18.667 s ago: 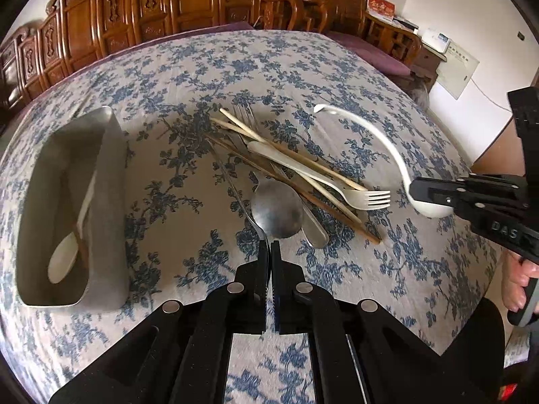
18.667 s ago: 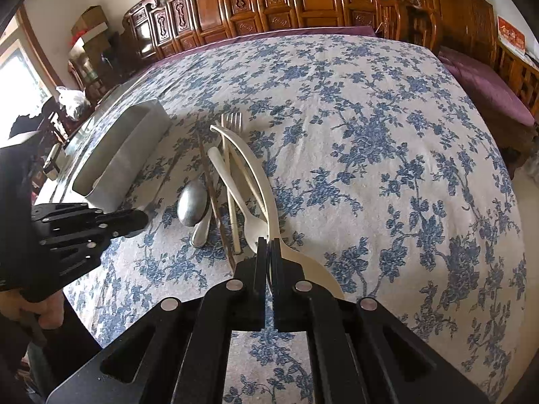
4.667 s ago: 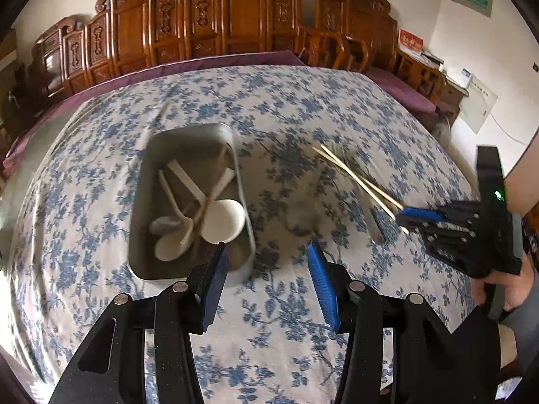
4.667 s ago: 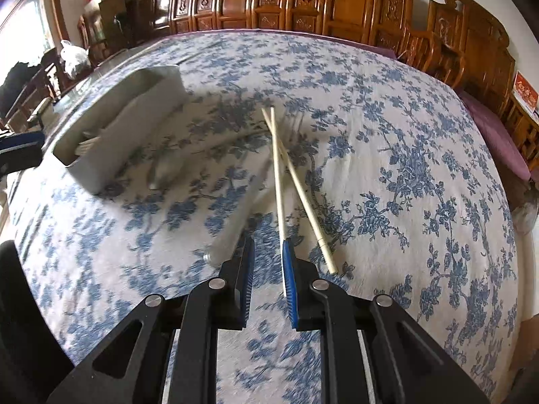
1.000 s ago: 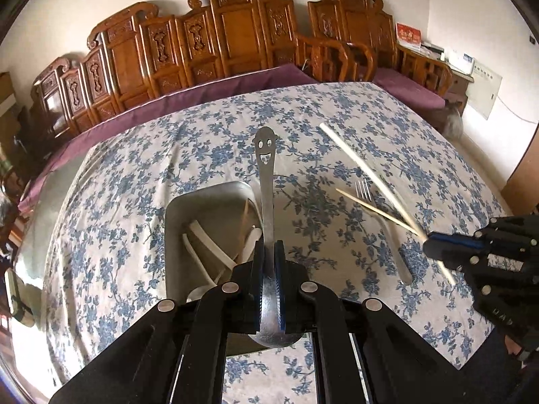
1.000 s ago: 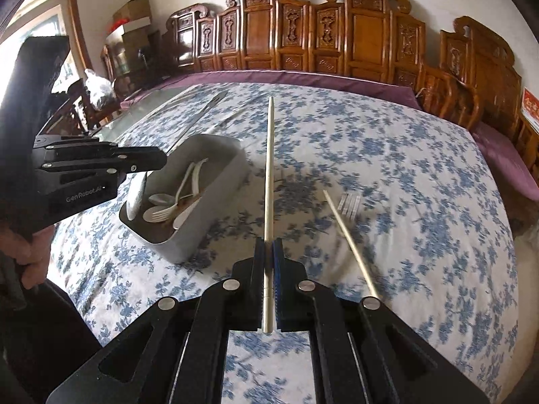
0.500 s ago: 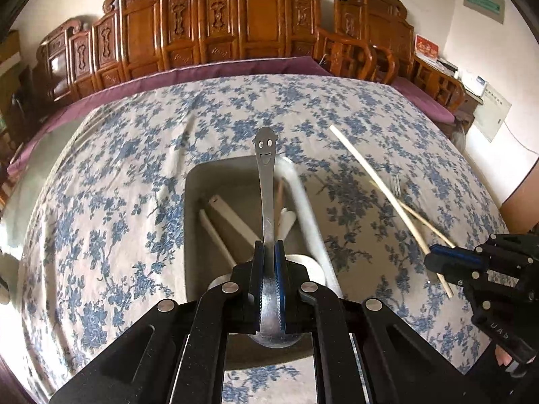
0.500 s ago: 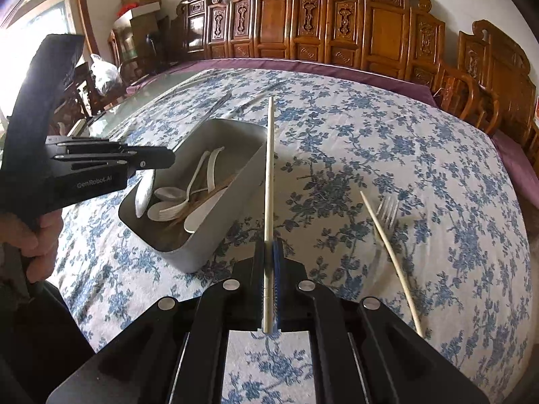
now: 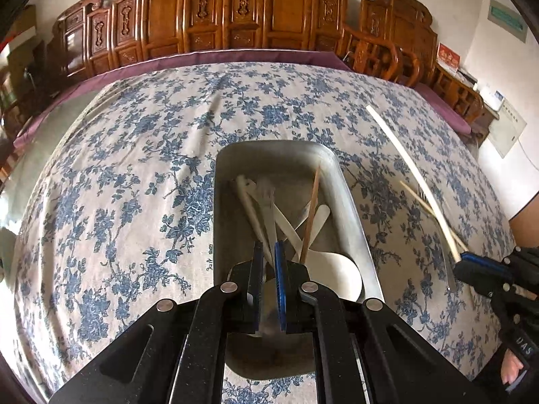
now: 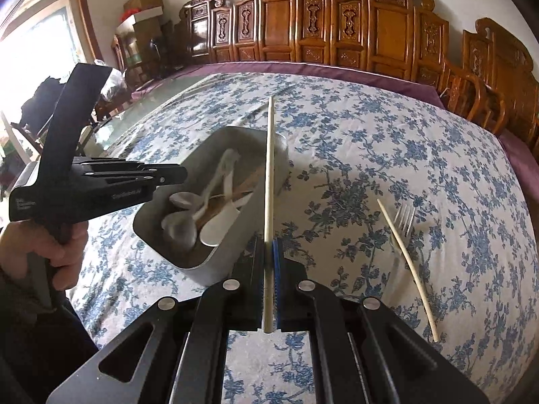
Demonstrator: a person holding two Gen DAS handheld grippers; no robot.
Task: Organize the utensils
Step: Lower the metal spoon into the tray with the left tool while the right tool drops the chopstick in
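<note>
Two right fingers (image 10: 284, 282) tight on chopstick (image 10: 269, 181); left fingers (image 9: 280, 282) slightly apart.

Left gripper (image 9: 266, 262): jaws parted by a narrow gap, blue pads (image 9: 279, 279) facing each other, nothing clamped between them; the tool points forward and downward. Its handle is grasped from below by the left hand (image 10: 50, 245), fingers curled around the grip. Right gripper (image 10: 268, 269): jaws closed on a pale chopstick (image 10: 269, 181), which runs straight forward between the blue pads (image 10: 277, 276).
</note>
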